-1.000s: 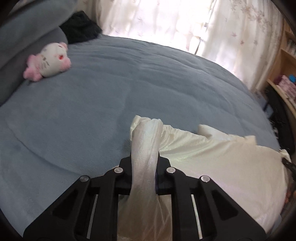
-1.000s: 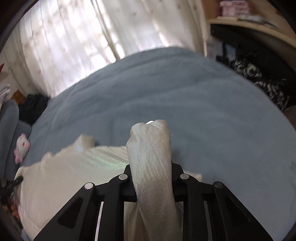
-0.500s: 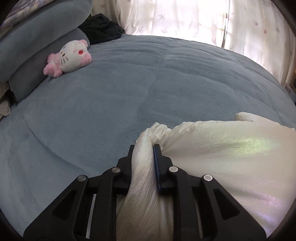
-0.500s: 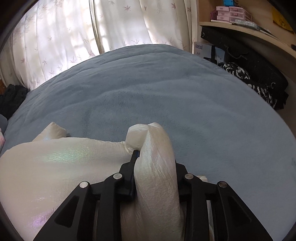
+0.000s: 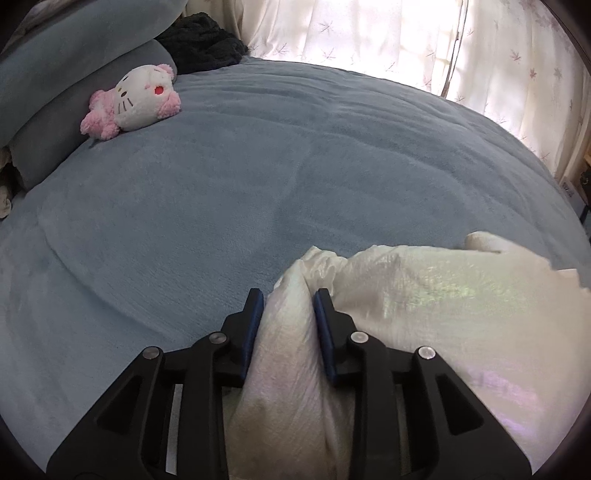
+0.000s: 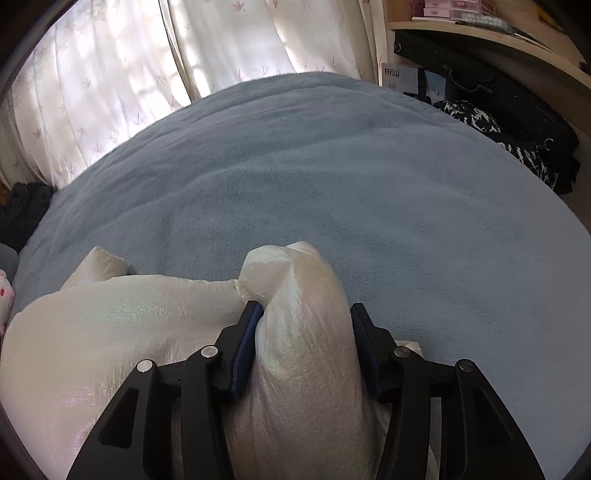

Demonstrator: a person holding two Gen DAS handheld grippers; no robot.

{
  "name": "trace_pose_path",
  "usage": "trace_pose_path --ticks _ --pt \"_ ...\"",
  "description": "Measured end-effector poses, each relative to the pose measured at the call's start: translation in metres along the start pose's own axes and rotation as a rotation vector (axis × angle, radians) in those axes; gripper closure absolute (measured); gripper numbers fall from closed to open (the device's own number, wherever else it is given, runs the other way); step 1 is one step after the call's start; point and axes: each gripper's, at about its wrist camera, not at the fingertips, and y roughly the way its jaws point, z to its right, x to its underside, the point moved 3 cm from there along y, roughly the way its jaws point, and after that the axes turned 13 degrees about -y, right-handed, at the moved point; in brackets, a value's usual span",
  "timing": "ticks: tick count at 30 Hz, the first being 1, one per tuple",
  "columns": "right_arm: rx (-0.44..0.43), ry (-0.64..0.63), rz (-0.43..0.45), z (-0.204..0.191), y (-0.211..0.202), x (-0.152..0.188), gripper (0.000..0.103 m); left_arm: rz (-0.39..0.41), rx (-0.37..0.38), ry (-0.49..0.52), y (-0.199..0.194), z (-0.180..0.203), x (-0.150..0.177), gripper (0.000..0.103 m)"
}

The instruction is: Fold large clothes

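A large cream-white shimmery garment (image 5: pixel 443 306) lies on the blue-grey bed cover (image 5: pixel 258 177). My left gripper (image 5: pixel 289 300) is shut on a bunched corner of the garment, which spreads to its right. In the right wrist view the same garment (image 6: pixel 129 321) spreads to the left, and my right gripper (image 6: pixel 304 314) is shut on another bunched corner of it. Both gripped corners stand just above the bed cover (image 6: pixel 332 177).
A pink and white plush cat (image 5: pixel 133 98) lies at the far left by grey pillows (image 5: pixel 55 85). A dark cloth heap (image 5: pixel 201 40) sits by the curtains (image 5: pixel 406 40). Black bags (image 6: pixel 509 122) and a wooden shelf (image 6: pixel 480 33) stand right of the bed.
Both grippers have swung to face across the bed and moved forward with the garment. The garment's top edge now stretches between them, lower toward the cover.
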Motion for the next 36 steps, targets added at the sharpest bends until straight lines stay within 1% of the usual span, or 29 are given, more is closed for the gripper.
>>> trace_pose_path --ticks 2,4,6,8,10,12,15,19,21,24,26,28,30,36 --pt "0.011 -0.017 0.003 -0.001 -0.014 -0.006 0.053 0.006 0.014 0.009 -0.012 0.002 -0.005 0.077" --pt "0.003 -0.017 0.029 -0.002 -0.031 -0.011 0.052 0.025 0.026 0.018 -0.025 0.005 -0.01 0.076" --pt "-0.005 -0.016 0.061 -0.008 -0.05 -0.018 0.047 0.047 0.051 0.022 -0.044 0.012 -0.015 0.076" --pt "-0.016 -0.036 0.096 -0.019 -0.068 -0.022 0.045 0.064 0.088 0.037 -0.063 0.022 -0.018 0.075" --pt "-0.043 -0.067 0.132 -0.035 -0.087 -0.025 0.044 0.081 0.124 0.063 -0.08 0.034 -0.017 0.074" --pt "-0.081 -0.096 0.16 -0.055 -0.104 -0.026 0.042 0.096 0.169 0.109 -0.1 0.051 -0.011 0.063" --pt "-0.153 -0.126 0.191 -0.091 -0.122 -0.023 0.041 0.101 0.217 0.147 -0.119 0.073 0.004 0.061" --pt "-0.205 -0.188 0.219 -0.137 -0.131 -0.017 0.04 0.078 0.249 0.174 -0.125 0.1 0.028 0.061" --pt "-0.233 -0.223 0.222 -0.162 -0.129 -0.012 0.04 0.064 0.255 0.174 -0.122 0.114 0.042 0.061" --pt "-0.233 -0.261 0.227 -0.193 -0.117 -0.006 0.04 0.05 0.25 0.174 -0.11 0.128 0.059 0.061" --pt "-0.231 -0.282 0.219 -0.211 -0.108 0.001 0.04 0.052 0.226 0.199 -0.097 0.137 0.065 0.061" --pt "-0.215 -0.313 0.196 -0.229 -0.09 0.009 0.04 0.034 0.195 0.228 -0.082 0.143 0.072 0.061" --pt "-0.205 -0.326 0.159 -0.236 -0.068 0.018 0.04 0.02 0.19 0.226 -0.07 0.146 0.074 0.06" --pt "-0.226 -0.313 0.157 -0.238 -0.025 0.025 0.034 0.003 0.191 0.223 -0.038 0.153 0.081 0.056"
